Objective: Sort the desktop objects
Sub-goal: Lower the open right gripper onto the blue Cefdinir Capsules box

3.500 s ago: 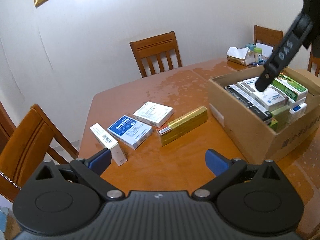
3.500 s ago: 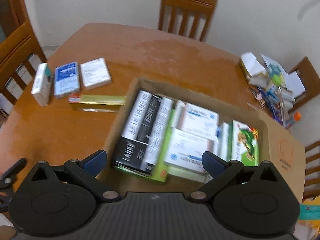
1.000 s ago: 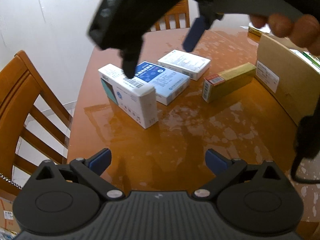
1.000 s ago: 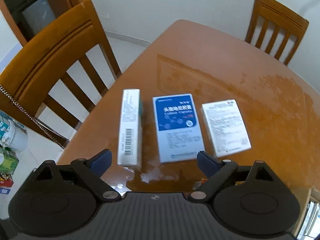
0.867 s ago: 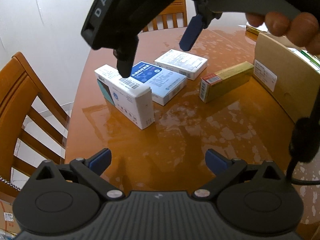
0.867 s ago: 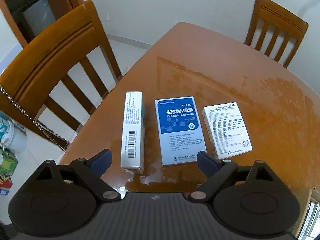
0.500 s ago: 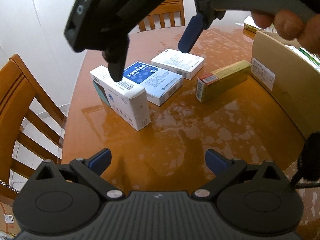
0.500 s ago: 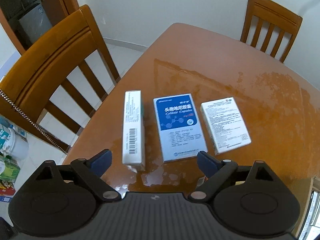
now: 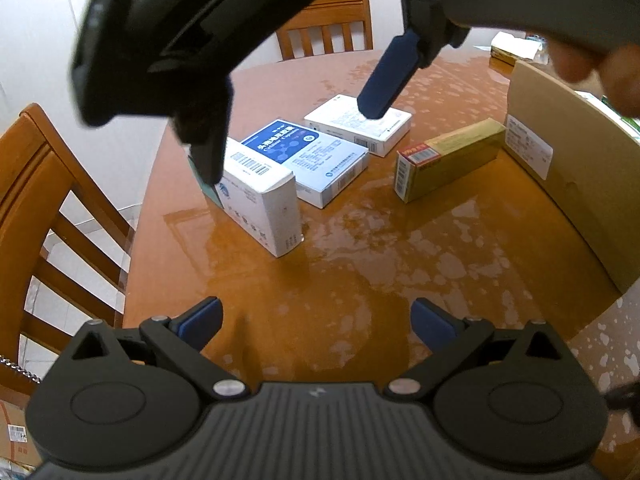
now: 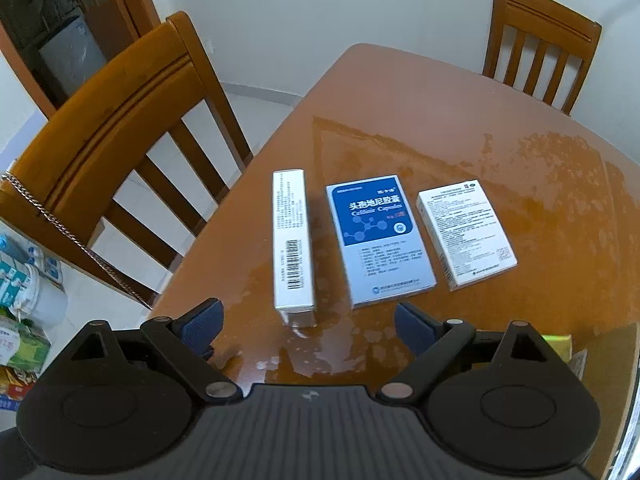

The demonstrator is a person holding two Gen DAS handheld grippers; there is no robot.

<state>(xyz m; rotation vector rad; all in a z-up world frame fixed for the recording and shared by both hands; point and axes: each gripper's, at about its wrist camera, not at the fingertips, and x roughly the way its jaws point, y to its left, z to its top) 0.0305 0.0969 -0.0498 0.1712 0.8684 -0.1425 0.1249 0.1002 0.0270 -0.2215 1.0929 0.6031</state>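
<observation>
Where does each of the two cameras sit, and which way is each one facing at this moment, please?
Left wrist: on the left gripper, low over the table, looking across at the boxes and the cardboard box; its own open fingers show, plus the right gripper and a hand above.
Right wrist: on the right gripper, looking steeply down at three boxes; only its open fingers show.
Shared: the blue box, the white boxes either side, and the table.
</observation>
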